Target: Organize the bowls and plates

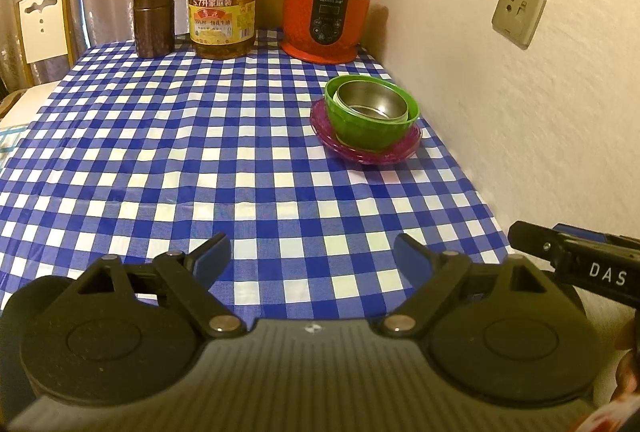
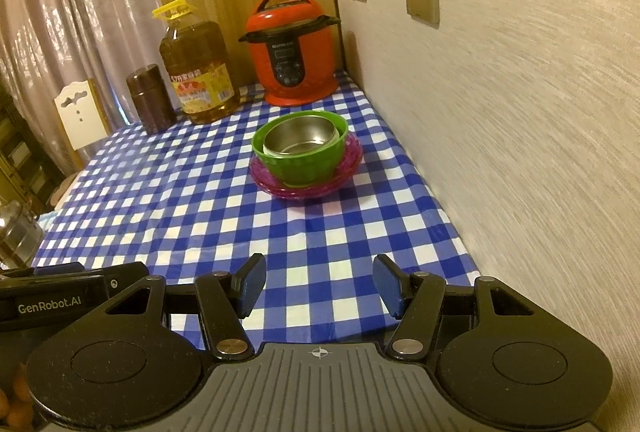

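While both your grippers hang with jaws apart and nothing between them, the left gripper (image 1: 310, 256) and right gripper (image 2: 320, 286) face bare checked tablecloth (image 1: 160, 159). The steel bowl (image 2: 300, 140) nests in the green bowl (image 2: 304, 161) on purple plates (image 2: 280, 187), near the wall-side edge.

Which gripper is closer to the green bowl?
Right, narrowly. The right gripper faces the green bowl almost head-on; the left gripper sits beside it, farther from the wall.

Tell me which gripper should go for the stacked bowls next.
Probably right: the green bowl on the purple plates lies almost straight ahead of the open right gripper; from the left gripper it sits off to the side.
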`<state>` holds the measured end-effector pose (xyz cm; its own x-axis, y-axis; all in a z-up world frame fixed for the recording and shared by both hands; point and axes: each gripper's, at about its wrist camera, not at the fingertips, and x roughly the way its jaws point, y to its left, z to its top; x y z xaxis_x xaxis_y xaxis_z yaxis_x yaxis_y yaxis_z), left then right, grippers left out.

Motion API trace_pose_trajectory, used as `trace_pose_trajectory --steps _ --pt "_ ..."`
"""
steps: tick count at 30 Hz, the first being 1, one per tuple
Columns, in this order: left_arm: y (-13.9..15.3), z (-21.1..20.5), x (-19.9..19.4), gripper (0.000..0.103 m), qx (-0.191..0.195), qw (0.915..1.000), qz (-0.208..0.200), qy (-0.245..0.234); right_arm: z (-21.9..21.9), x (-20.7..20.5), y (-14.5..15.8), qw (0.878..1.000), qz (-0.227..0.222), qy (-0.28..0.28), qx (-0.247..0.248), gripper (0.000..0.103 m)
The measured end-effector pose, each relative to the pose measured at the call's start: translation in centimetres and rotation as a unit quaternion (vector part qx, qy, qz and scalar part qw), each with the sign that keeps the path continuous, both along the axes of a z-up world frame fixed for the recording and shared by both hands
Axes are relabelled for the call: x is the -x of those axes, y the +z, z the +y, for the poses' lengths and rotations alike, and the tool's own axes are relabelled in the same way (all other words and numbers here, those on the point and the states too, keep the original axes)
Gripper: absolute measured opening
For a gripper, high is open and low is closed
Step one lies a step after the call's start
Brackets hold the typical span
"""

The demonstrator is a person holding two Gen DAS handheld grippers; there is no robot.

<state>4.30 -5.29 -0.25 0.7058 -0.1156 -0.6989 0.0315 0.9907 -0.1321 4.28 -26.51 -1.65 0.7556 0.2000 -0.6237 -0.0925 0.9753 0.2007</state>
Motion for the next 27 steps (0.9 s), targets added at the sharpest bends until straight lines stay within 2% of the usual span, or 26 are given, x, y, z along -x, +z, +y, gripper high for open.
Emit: trace_pose_trajectory --steps 27 --pt "-0.19 0.02 -0.08 0.087 0.001 1.0000 0.002 -0.001 -0.02 0.03 -0.30 1.000 0.001 0.000 0.000 0.059"
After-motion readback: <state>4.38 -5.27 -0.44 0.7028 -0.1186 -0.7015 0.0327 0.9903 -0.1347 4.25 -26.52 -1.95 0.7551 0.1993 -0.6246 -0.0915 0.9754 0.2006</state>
